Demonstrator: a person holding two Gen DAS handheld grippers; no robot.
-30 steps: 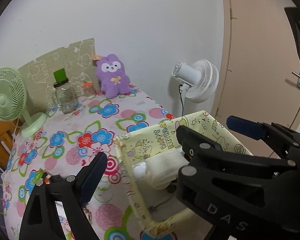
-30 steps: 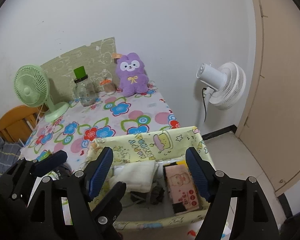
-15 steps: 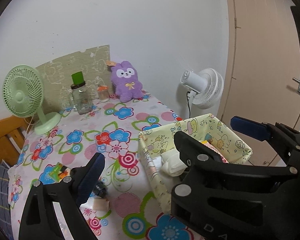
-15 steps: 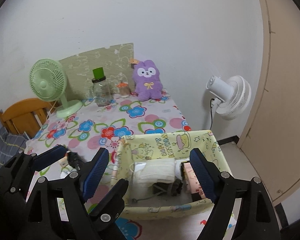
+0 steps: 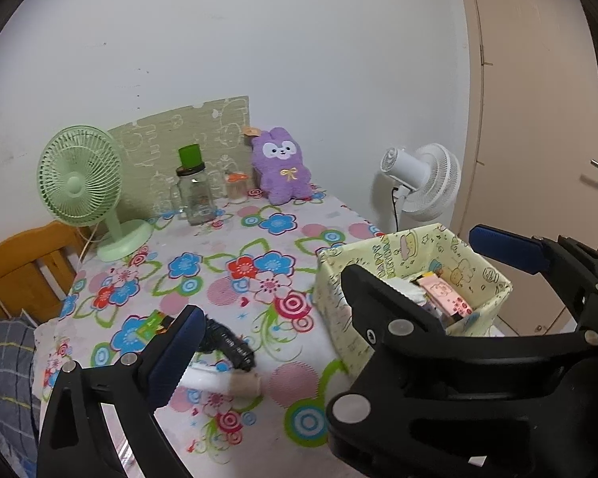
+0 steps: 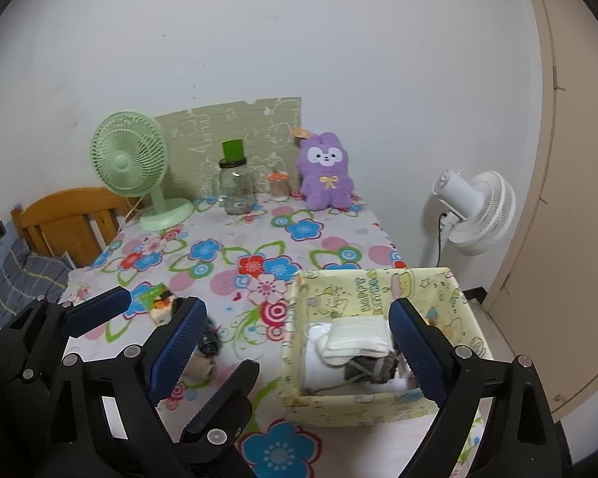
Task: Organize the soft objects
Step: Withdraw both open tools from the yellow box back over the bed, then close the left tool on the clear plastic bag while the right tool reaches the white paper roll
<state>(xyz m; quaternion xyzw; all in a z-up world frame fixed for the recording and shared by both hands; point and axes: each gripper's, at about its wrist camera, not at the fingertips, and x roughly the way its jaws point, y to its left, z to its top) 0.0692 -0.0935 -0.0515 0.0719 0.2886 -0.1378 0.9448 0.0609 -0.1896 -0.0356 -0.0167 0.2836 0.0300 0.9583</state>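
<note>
A yellow cartoon-print fabric box [image 6: 372, 288] stands at the table's near right corner, holding folded white cloths [image 6: 355, 338], a dark grey piece [image 6: 370, 366] and a pink packet [image 5: 446, 294]. My right gripper [image 6: 297, 310] hovers in front of the box, jaws opening and nothing between them. My left gripper [image 5: 299, 334] is beside it on the left, jaws also opening and empty; its right finger is hidden behind the right gripper. A black bundle [image 5: 227, 342] and a beige roll [image 5: 243, 384] lie on the flowered tablecloth near its left pad [image 5: 175, 358]. A purple plush [image 6: 327, 171] sits against the far wall.
A green desk fan [image 6: 129, 163], a glass jar with a green lid [image 6: 235, 189] and a small orange-capped jar [image 6: 279, 187] stand at the back. A white floor fan [image 6: 478, 211] and a door are to the right, a wooden chair [image 6: 67, 219] to the left.
Both grippers have drawn back from the box, so more of the table and the box's outside show. Both pairs of jaws stand wider apart.
</note>
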